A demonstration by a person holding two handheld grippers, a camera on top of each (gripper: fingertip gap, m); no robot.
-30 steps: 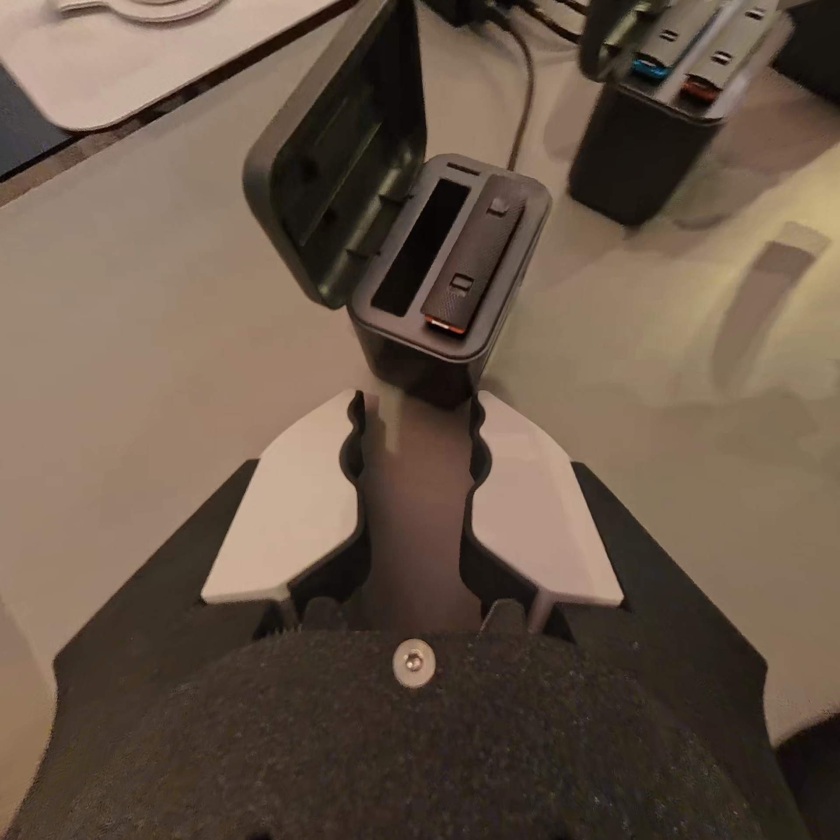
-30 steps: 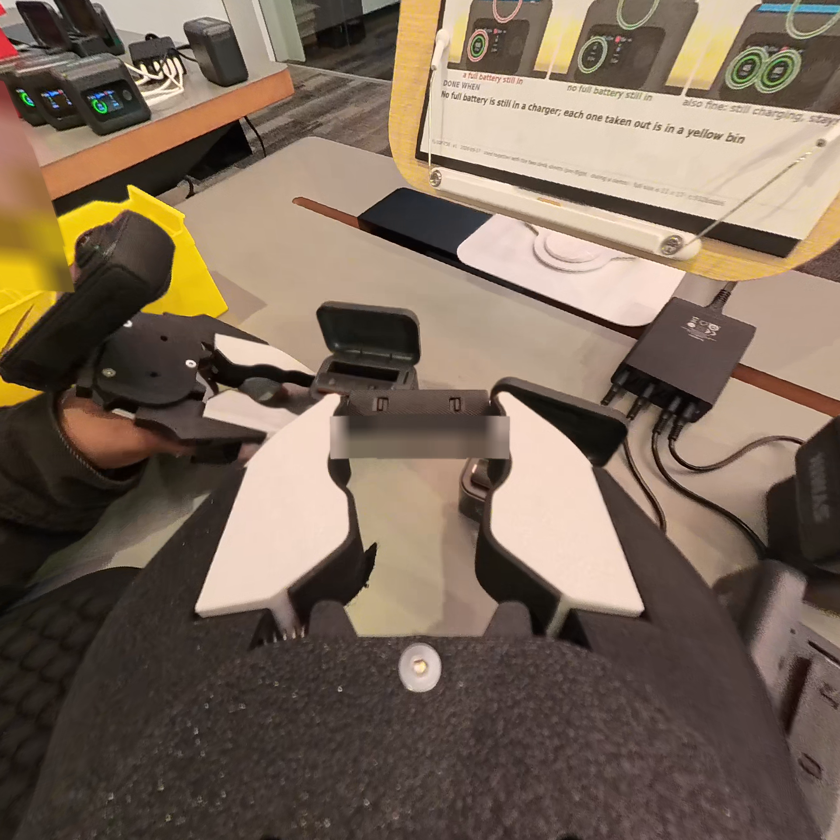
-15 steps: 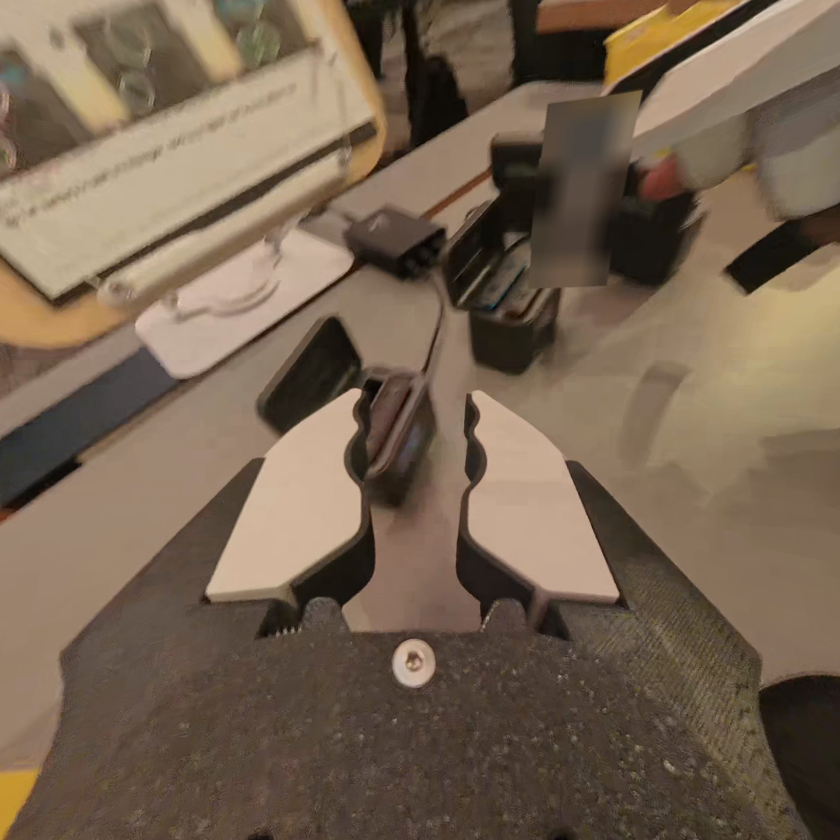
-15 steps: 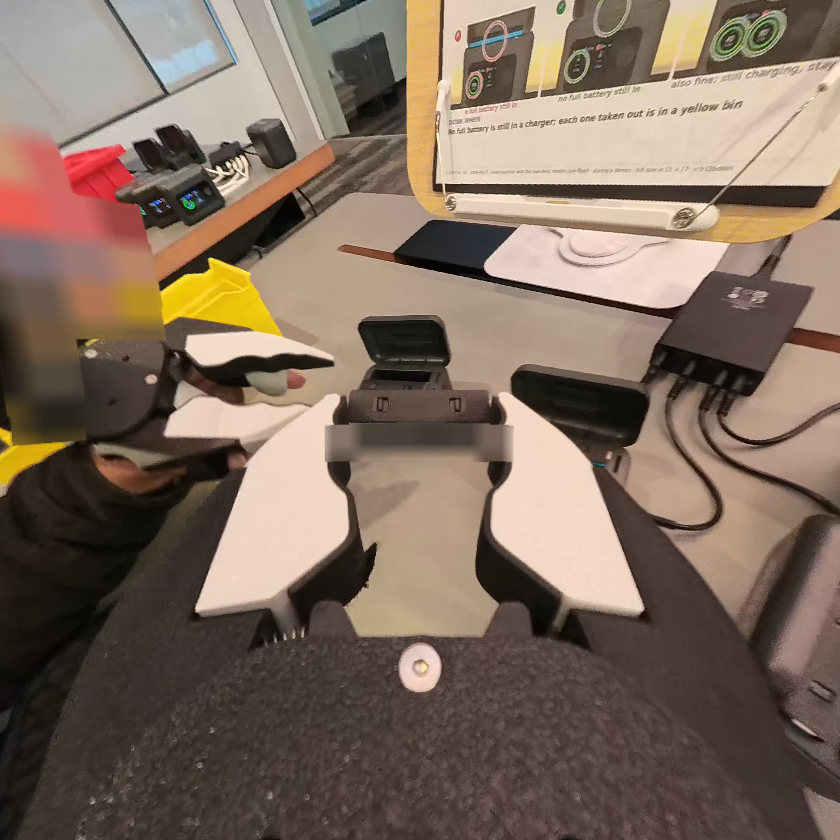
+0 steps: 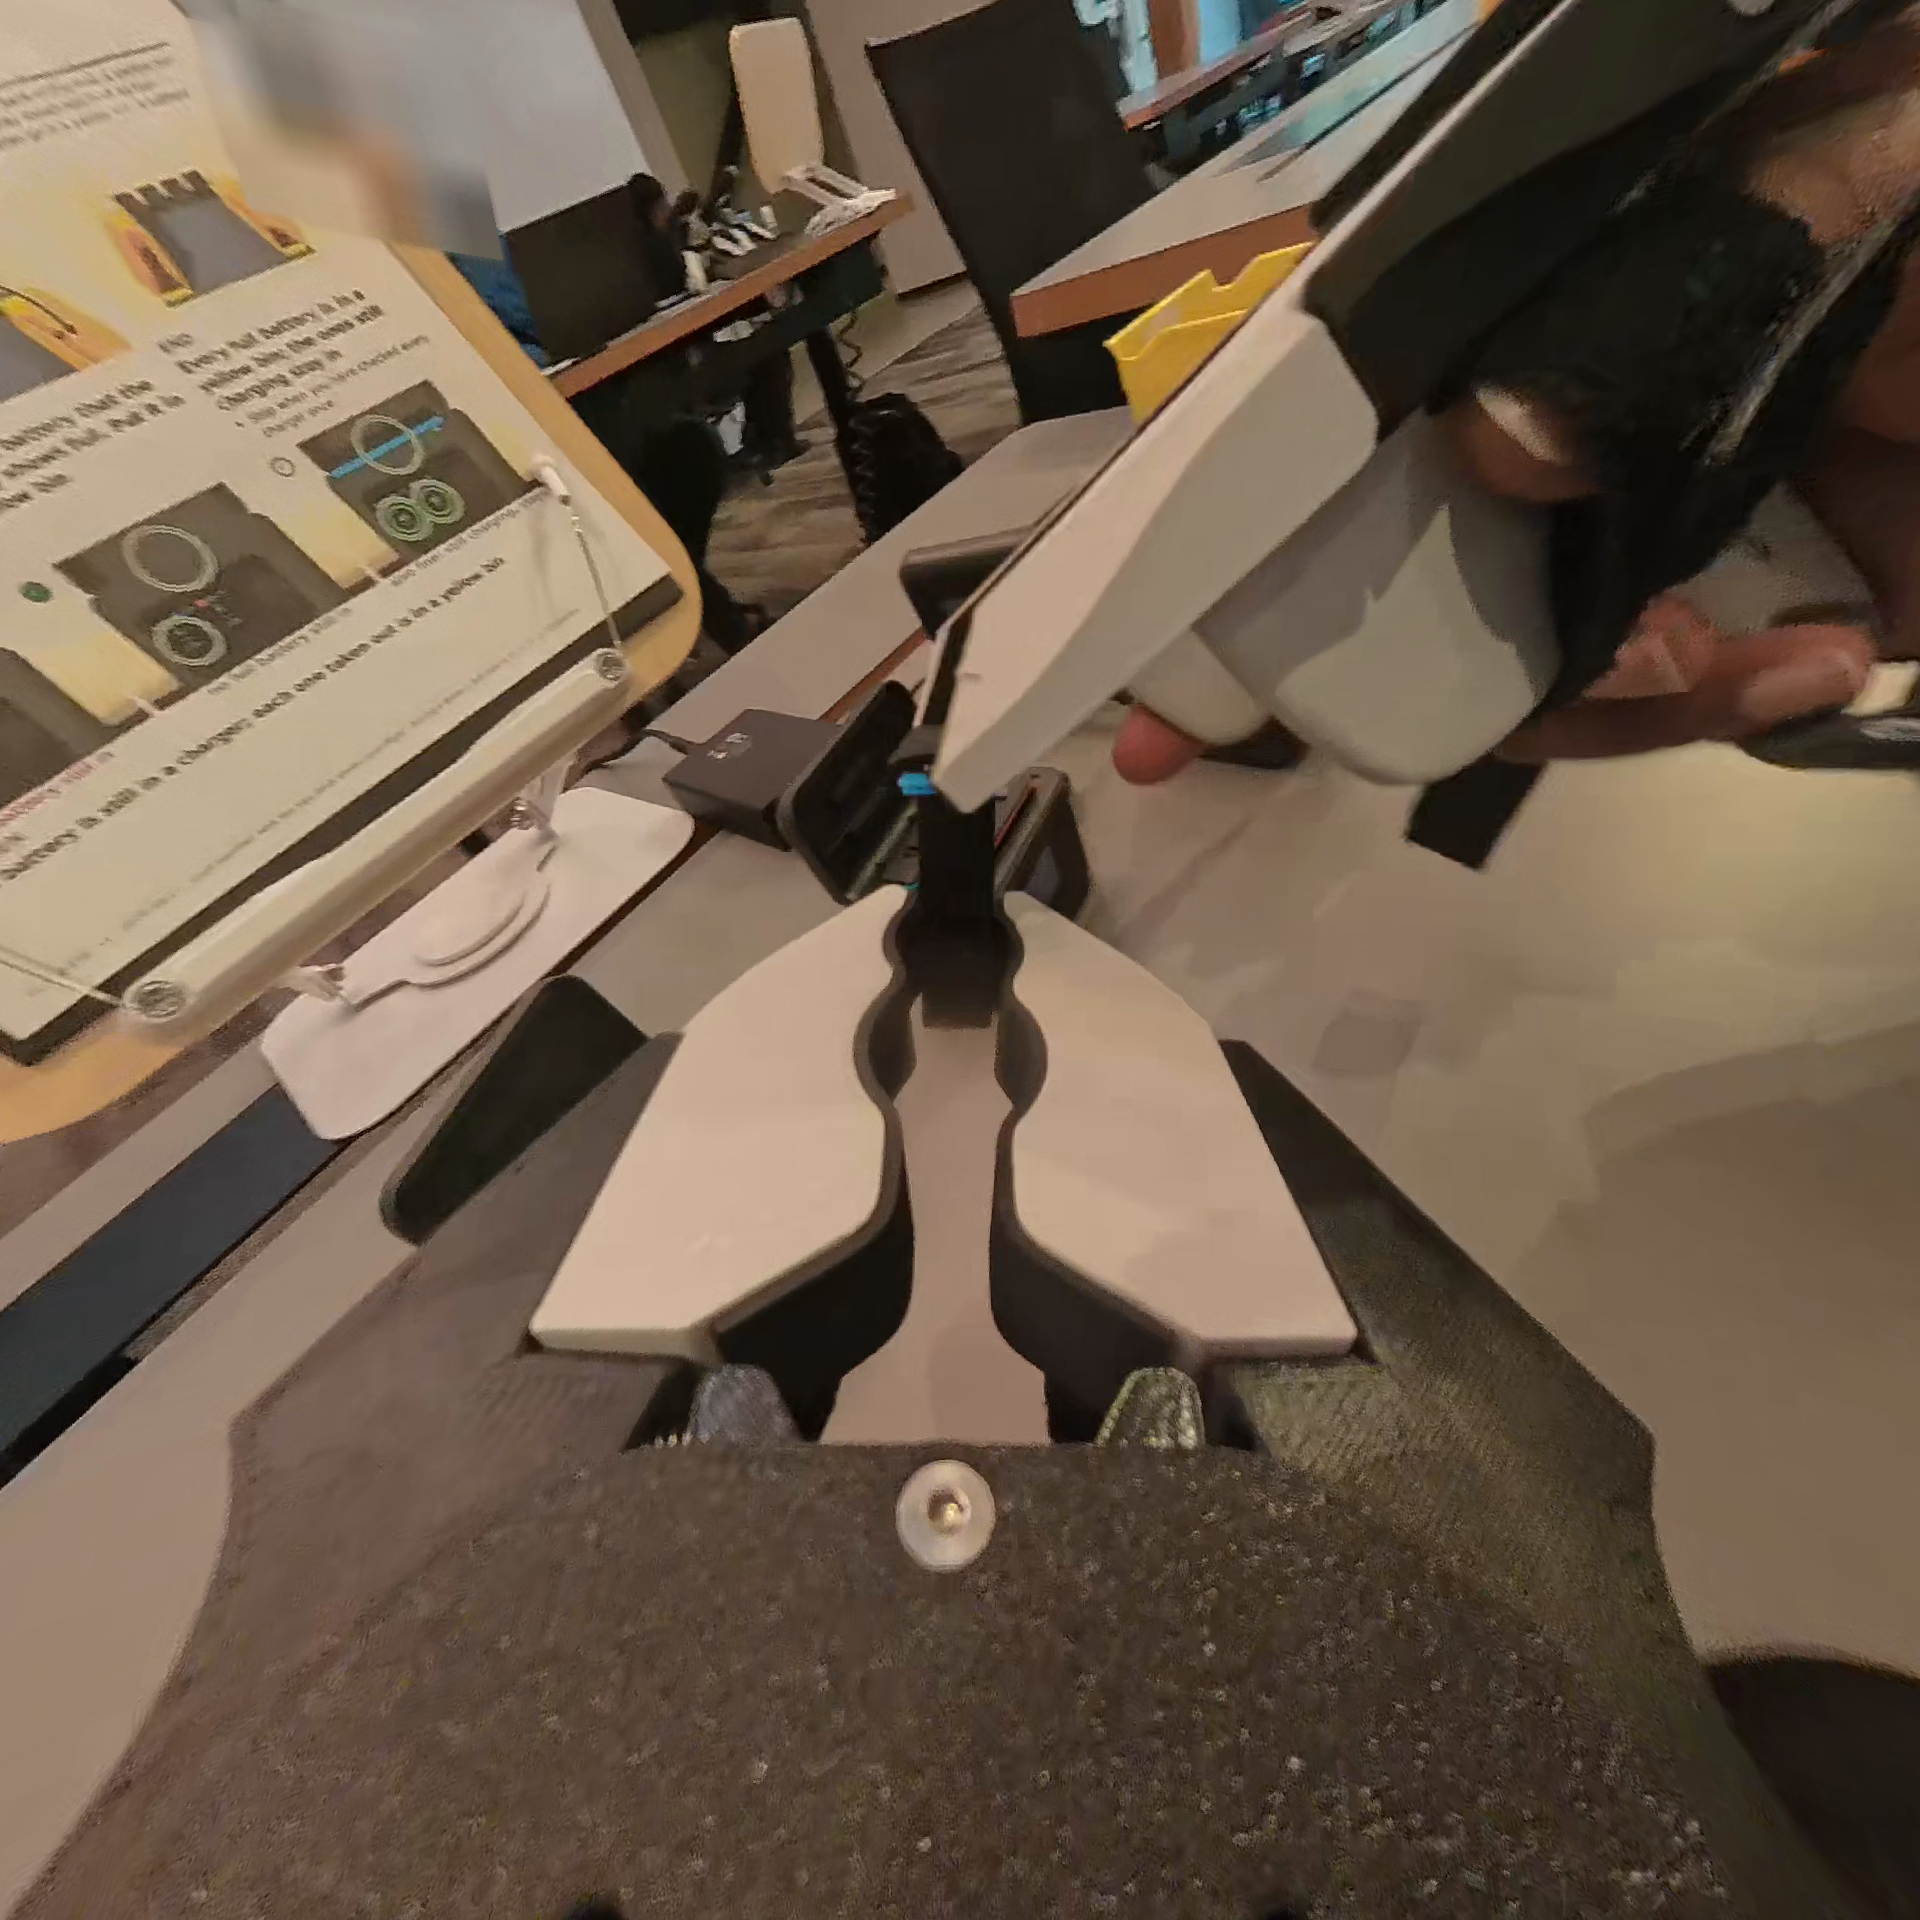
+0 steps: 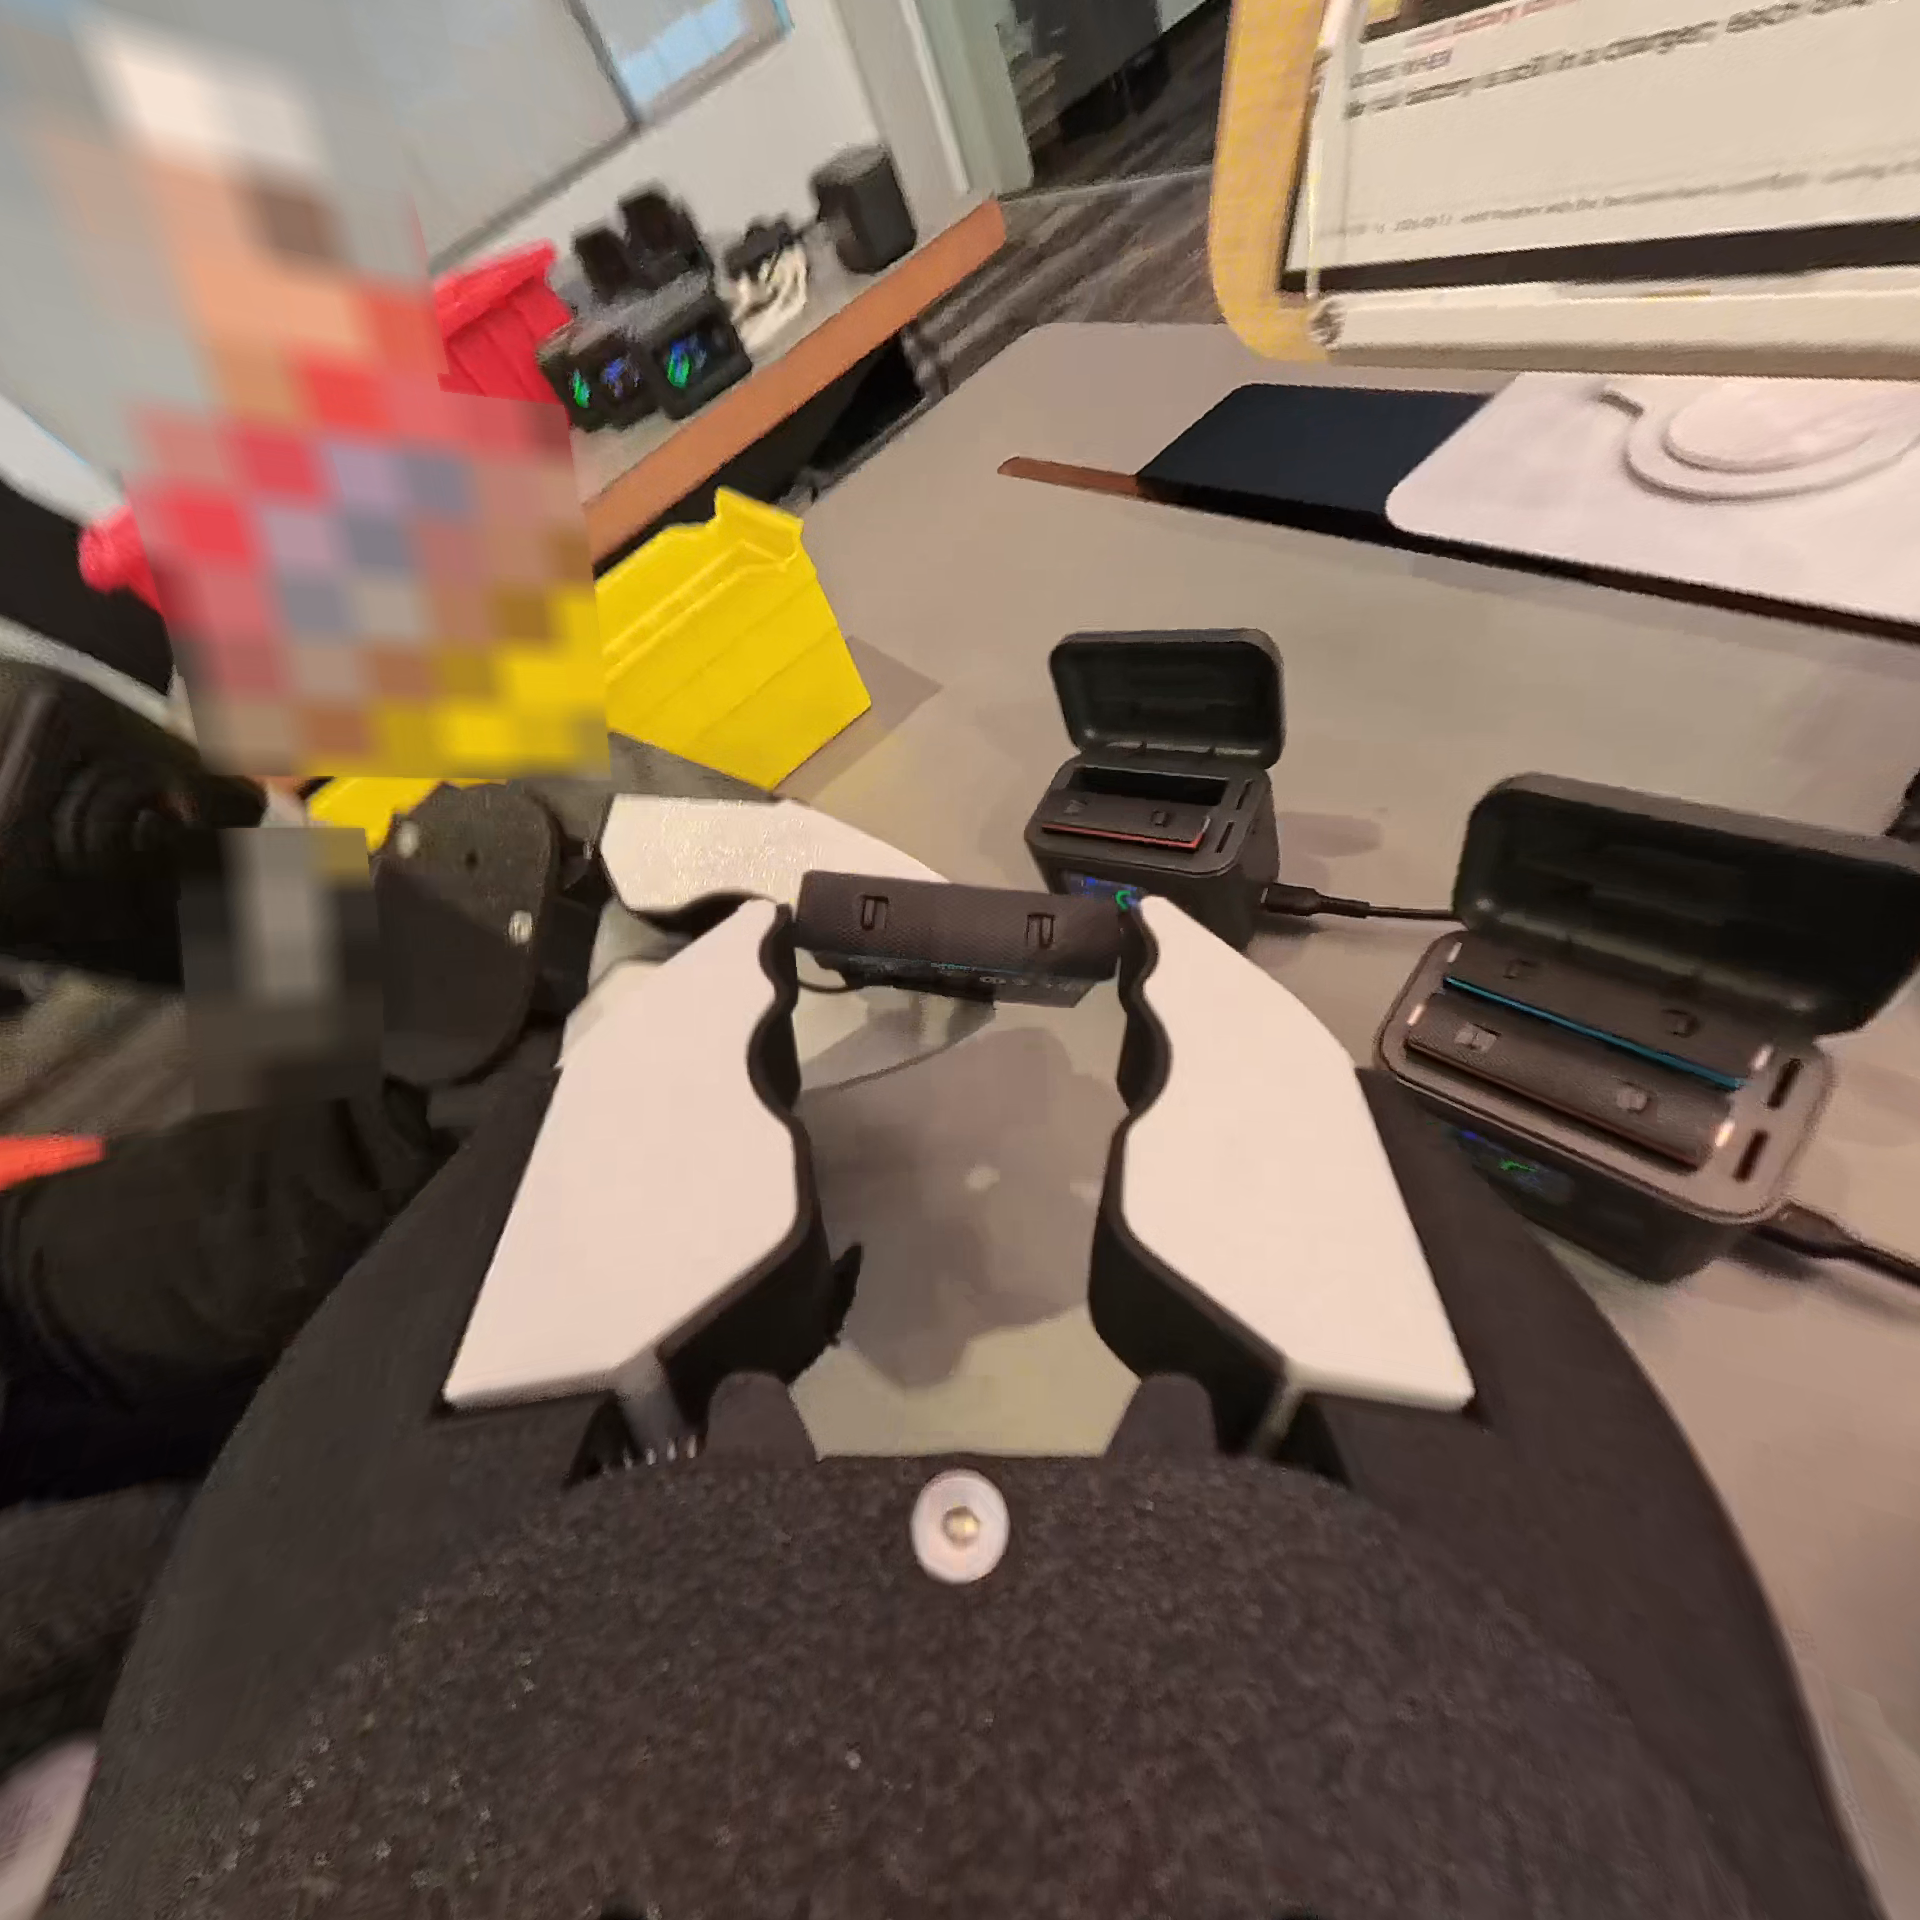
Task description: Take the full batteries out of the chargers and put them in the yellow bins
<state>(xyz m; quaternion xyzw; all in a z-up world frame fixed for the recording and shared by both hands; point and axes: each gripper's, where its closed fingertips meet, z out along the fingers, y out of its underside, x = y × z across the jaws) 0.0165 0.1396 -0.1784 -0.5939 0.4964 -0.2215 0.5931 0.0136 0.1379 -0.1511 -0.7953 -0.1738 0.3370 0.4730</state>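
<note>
- Right gripper [image 6: 951,935] is clamping the battery [image 6: 951,925] crosswise by its ends, for carrying to the yellow bin [image 6: 727,644] at 10 o'clock.
- Left gripper [image 5: 951,935] is closing on the same battery's end [image 5: 954,883]; firm contact unclear.

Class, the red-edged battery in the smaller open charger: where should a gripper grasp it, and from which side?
Pinch the red-edged battery by its exposed top, across its thin faces, from above: it stands in its slot; the empty slot behind leaves finger room.

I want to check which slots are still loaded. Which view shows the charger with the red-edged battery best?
The right wrist view: the charger stands lid-open, red-edged battery in front, the slot behind it empty. The left wrist view hides it; there only its lid shows beside the left tool.
</note>
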